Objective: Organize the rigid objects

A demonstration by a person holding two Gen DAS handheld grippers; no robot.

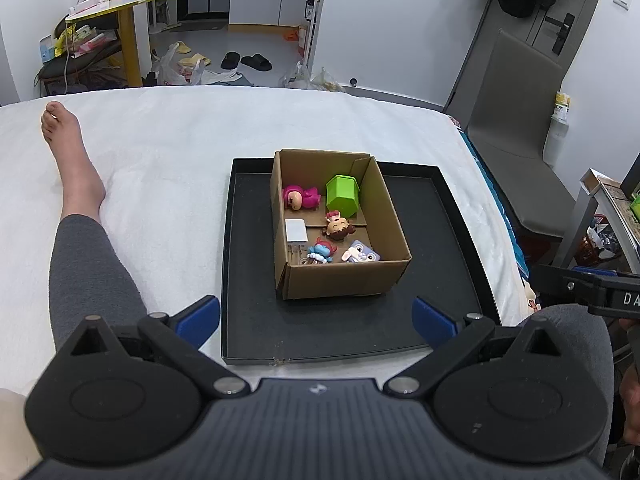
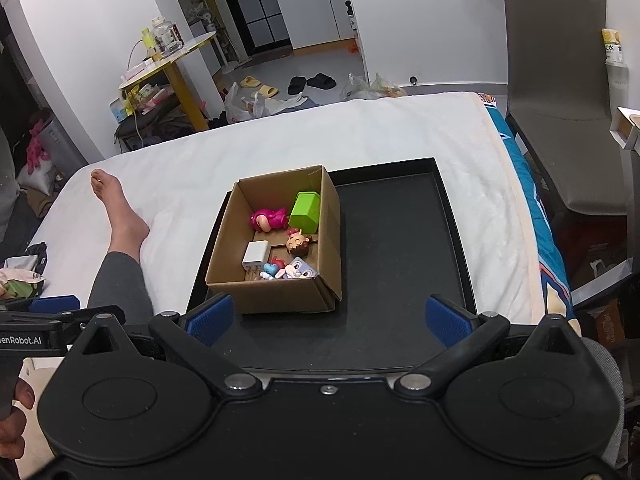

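An open cardboard box (image 1: 344, 280) (image 2: 280, 296) stands on a black tray (image 1: 256, 320) (image 2: 400, 240) on the white bed. Inside the box lie a pink figure (image 1: 301, 197) (image 2: 267, 218), a green block (image 1: 342, 195) (image 2: 305, 210), a brown-haired figure (image 1: 339, 225) (image 2: 298, 241), a white charger (image 1: 295, 235) (image 2: 255, 255), a blue figure (image 1: 321, 252) (image 2: 272, 269) and a grey rabbit figure (image 1: 360, 254) (image 2: 297, 269). My left gripper (image 1: 316, 320) is open and empty, just short of the box. My right gripper (image 2: 329, 318) is open and empty, in front of the box.
A person's leg and bare foot (image 1: 68, 152) (image 2: 120, 216) stretch over the bed left of the tray. A grey chair (image 1: 520, 128) (image 2: 560, 120) stands off the bed's right side. The other gripper shows at the right edge (image 1: 600, 288) and the left edge (image 2: 40, 320).
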